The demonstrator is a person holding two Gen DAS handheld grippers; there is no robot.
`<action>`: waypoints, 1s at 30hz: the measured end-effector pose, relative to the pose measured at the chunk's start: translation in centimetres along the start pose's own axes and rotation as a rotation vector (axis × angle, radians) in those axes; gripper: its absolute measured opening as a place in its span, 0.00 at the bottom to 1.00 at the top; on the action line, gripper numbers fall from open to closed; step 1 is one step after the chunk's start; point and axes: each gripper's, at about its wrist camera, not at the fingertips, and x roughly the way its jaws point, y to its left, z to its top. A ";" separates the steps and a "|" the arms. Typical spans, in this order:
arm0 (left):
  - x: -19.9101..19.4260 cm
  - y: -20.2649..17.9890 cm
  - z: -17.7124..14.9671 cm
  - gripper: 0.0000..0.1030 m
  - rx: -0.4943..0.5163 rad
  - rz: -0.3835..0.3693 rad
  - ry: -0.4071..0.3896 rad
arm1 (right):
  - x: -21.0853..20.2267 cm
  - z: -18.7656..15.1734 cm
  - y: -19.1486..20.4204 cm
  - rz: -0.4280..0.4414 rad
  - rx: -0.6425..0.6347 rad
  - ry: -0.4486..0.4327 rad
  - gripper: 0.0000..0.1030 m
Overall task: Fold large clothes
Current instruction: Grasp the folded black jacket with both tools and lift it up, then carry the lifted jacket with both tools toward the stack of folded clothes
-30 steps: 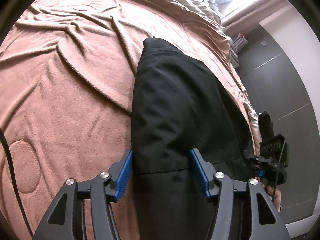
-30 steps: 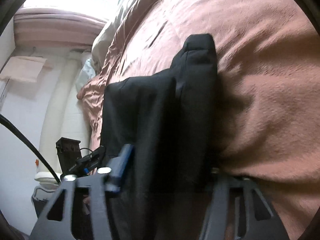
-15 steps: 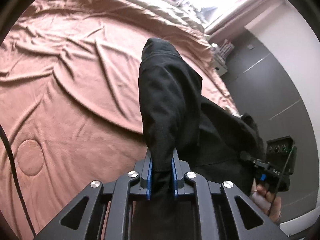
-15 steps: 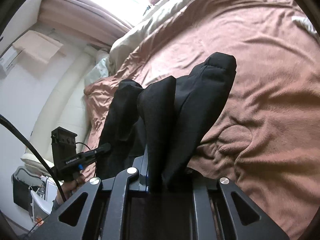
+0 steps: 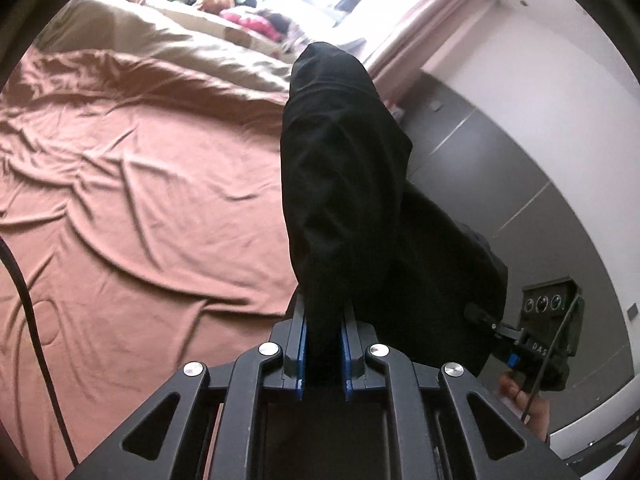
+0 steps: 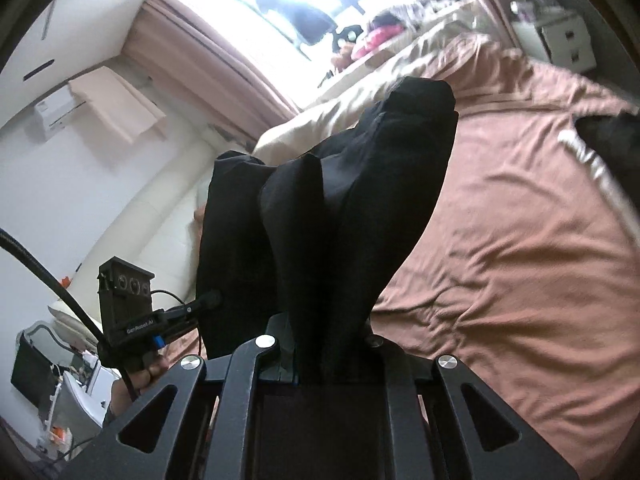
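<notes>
A black garment (image 5: 344,160) hangs lifted above the pink-brown bed cover (image 5: 140,200), bunched into folds. My left gripper (image 5: 324,312) is shut on one edge of it, the blue pads pressing the cloth. In the right wrist view the same black garment (image 6: 360,200) rises in thick folds from my right gripper (image 6: 328,320), which is shut on it; the cloth hides its fingertips. Each view shows the other gripper at the garment's far side: the right gripper (image 5: 476,312) and the left gripper (image 6: 208,300), both held by a hand.
A beige duvet (image 5: 160,40) lies bunched at the head of the bed under a bright window. A grey panelled wall (image 5: 500,180) runs along one side. Another dark garment with a white stripe (image 6: 608,148) lies at the bed's right edge. White drawers (image 6: 560,40) stand behind.
Both grippers closed on the black garment, which lay flat on the bed, and lifted it. Both views now look higher, taking in the window.
</notes>
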 end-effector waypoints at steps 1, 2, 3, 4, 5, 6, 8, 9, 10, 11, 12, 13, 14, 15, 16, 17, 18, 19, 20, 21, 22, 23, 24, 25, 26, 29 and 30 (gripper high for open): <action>-0.1 -1.1 0.1 0.13 0.012 -0.010 -0.008 | -1.4 0.2 0.2 -0.010 -0.010 -0.015 0.09; -0.1 -2.4 0.1 0.13 0.026 -0.019 -0.015 | -2.4 0.4 0.3 -0.019 -0.020 -0.028 0.09; 0.0 -4.0 0.2 0.13 0.043 -0.036 -0.023 | -3.4 0.7 0.5 -0.030 -0.032 -0.040 0.09; 0.0 -4.9 0.2 0.13 0.051 -0.046 -0.026 | -4.8 1.1 0.7 -0.043 -0.047 -0.052 0.09; 0.1 -6.3 0.3 0.13 0.062 -0.060 -0.032 | -5.9 1.4 0.6 -0.046 -0.059 -0.056 0.09; 0.3 -7.5 0.4 0.13 0.069 -0.069 -0.037 | -7.3 1.9 0.5 -0.044 -0.072 -0.058 0.09; 0.8 -9.9 0.6 0.13 0.081 -0.084 -0.047 | -8.9 2.6 0.4 -0.063 -0.078 -0.072 0.09; 1.0 -11.2 0.7 0.13 0.087 -0.093 -0.052 | -10.0 2.9 0.3 -0.072 -0.084 -0.078 0.09; 1.2 -12.2 0.6 0.13 0.092 -0.098 -0.057 | -11.4 3.2 0.2 -0.085 -0.094 -0.090 0.09; 1.5 -13.6 0.5 0.13 0.098 -0.104 -0.065 | -12.5 3.4 0.3 -0.098 -0.105 -0.099 0.09; 1.9 -14.9 0.5 0.13 0.103 -0.113 -0.071 | -13.6 3.3 0.3 -0.111 -0.116 -0.105 0.09; 2.2 -15.5 0.4 0.13 0.104 -0.120 -0.072 | -14.7 3.5 0.4 -0.131 -0.124 -0.117 0.09; 2.6 -16.6 0.4 0.13 0.106 -0.131 -0.072 | -15.4 3.6 0.2 -0.140 -0.124 -0.125 0.09; 3.0 -17.4 0.4 0.13 0.109 -0.139 -0.070 | -16.3 3.7 0.0 -0.145 -0.121 -0.133 0.09; 3.3 -18.3 0.4 0.13 0.114 -0.146 -0.066 | -17.4 4.0 0.0 -0.158 -0.121 -0.143 0.09; 3.8 -19.5 0.2 0.13 0.118 -0.154 -0.062 | -18.1 4.1 -0.1 -0.169 -0.124 -0.148 0.09; 4.2 -20.3 0.1 0.13 0.121 -0.161 -0.059 | -18.9 4.1 -0.3 -0.179 -0.126 -0.153 0.09; 4.6 -21.2 -0.1 0.13 0.124 -0.168 -0.056 | -19.7 4.2 -0.3 -0.191 -0.133 -0.155 0.09; 5.1 -22.1 -0.3 0.13 0.124 -0.172 -0.054 | -20.2 4.2 -0.1 -0.203 -0.140 -0.154 0.09; 5.6 -22.8 -0.4 0.13 0.122 -0.174 -0.052 | -20.9 4.1 -0.1 -0.212 -0.146 -0.151 0.09; 6.2 -23.9 -0.7 0.13 0.117 -0.177 -0.046 | -21.1 4.1 0.0 -0.220 -0.155 -0.146 0.09; 6.7 -24.5 -0.8 0.13 0.112 -0.181 -0.042 | -21.4 3.9 0.1 -0.230 -0.162 -0.143 0.09; 7.2 -25.2 -1.0 0.13 0.110 -0.184 -0.039 | -22.0 3.8 0.5 -0.242 -0.165 -0.142 0.09; 7.8 -26.3 -1.3 0.13 0.112 -0.188 -0.036 | -22.5 3.7 0.4 -0.253 -0.164 -0.141 0.09; 8.3 -27.0 -1.4 0.13 0.112 -0.191 -0.032 | -22.7 3.8 0.6 -0.264 -0.164 -0.141 0.09; 10.1 -29.1 -1.9 0.13 0.105 -0.211 -0.003 | -23.6 3.9 0.6 -0.301 -0.159 -0.140 0.09; 10.7 -29.6 -2.1 0.13 0.105 -0.217 0.010 | -23.9 3.9 0.3 -0.318 -0.158 -0.138 0.09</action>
